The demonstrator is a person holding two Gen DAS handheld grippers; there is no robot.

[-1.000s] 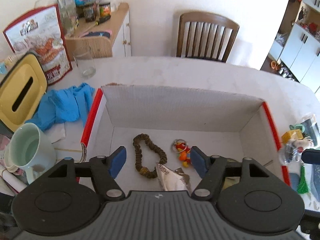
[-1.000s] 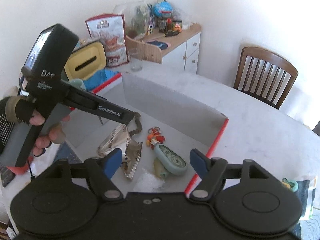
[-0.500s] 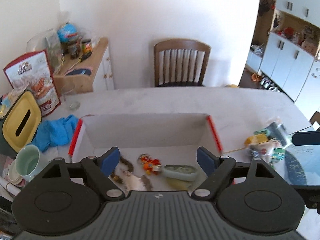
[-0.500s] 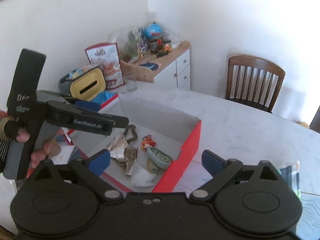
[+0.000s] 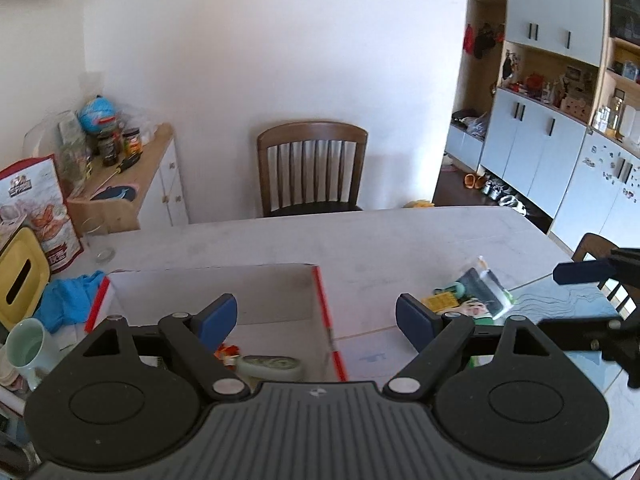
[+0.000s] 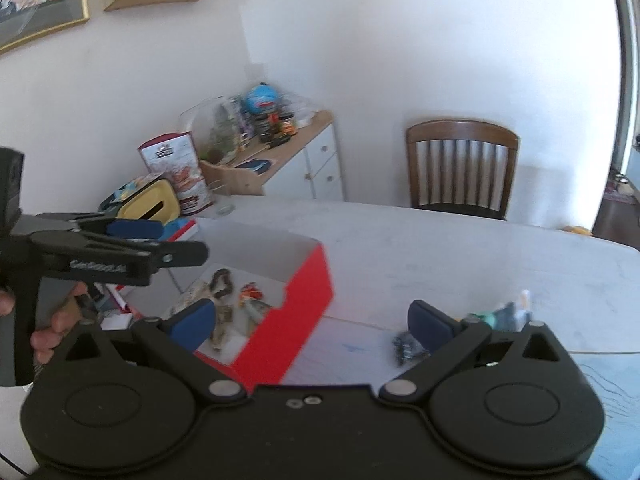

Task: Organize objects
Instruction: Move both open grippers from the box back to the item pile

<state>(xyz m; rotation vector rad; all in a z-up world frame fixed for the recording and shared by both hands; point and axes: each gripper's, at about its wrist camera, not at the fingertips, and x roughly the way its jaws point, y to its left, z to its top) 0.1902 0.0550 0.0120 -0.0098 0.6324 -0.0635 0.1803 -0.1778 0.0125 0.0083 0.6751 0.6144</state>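
A white cardboard box (image 5: 208,292) with red outer walls (image 6: 300,304) stands on the table. In it lie a brown bead loop (image 6: 222,280), an orange toy (image 6: 250,294), a foil wrapper (image 6: 222,328) and a green oval case (image 5: 272,364). A small pile of loose items (image 5: 472,296) (image 6: 504,312) lies on the table right of the box. My left gripper (image 5: 316,314) hangs open above the box's near right corner, nothing between its pads. The jaws of my right gripper (image 6: 312,320) are opening, empty, between box and pile. Each gripper shows in the other's view: left gripper (image 6: 168,242), right gripper (image 5: 550,300).
A wooden chair (image 5: 312,168) stands behind the table. A sideboard (image 5: 132,184) with jars is at the back left. Near the box's left side are a blue cloth (image 5: 68,300), a mug (image 5: 26,348), a yellow-lidded bin (image 5: 20,276), a glass (image 5: 98,240) and a snack bag (image 5: 36,208). A blue mat (image 5: 560,304) lies right.
Both grippers have pulled back and up out of the box, and their jaws have spread wider. The views now take in more of the table and the pile on the right.
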